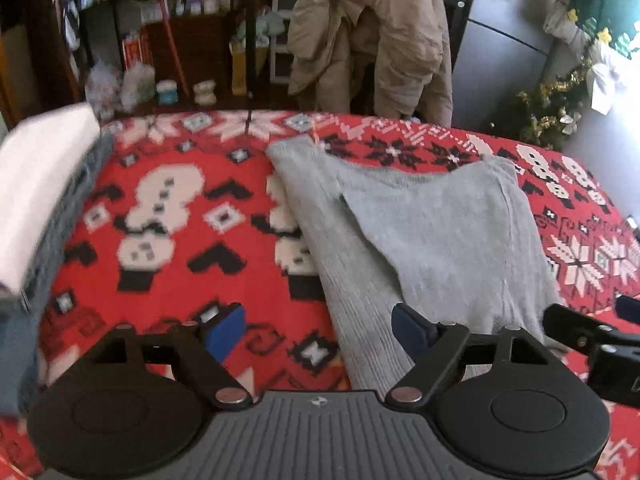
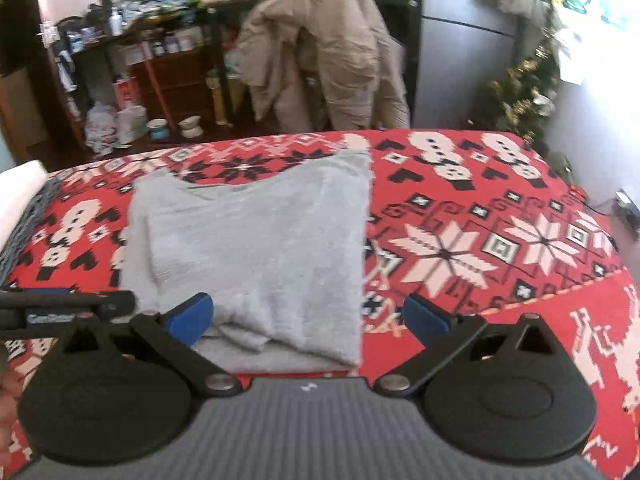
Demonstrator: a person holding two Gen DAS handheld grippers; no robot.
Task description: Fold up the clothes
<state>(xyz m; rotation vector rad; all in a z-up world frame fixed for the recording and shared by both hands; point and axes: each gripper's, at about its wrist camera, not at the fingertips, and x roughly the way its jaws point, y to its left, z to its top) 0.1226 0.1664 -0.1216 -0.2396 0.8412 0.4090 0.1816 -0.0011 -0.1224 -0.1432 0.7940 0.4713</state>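
A grey sweater (image 2: 256, 248) lies partly folded on a worktop under a red snowman-patterned cloth (image 2: 500, 240). The left hand-held gripper (image 1: 320, 330) and right hand-held gripper (image 2: 308, 320) hover at its near edge, both released and empty (nothing between the blue pads). Next, probably smooth the fold, then pinch both layers evenly.

Grey sweater (image 2: 256, 240); red/white/black snowflake-snowman blanket (image 2: 480, 240); prob. beige coat (image 2: 320, 52).
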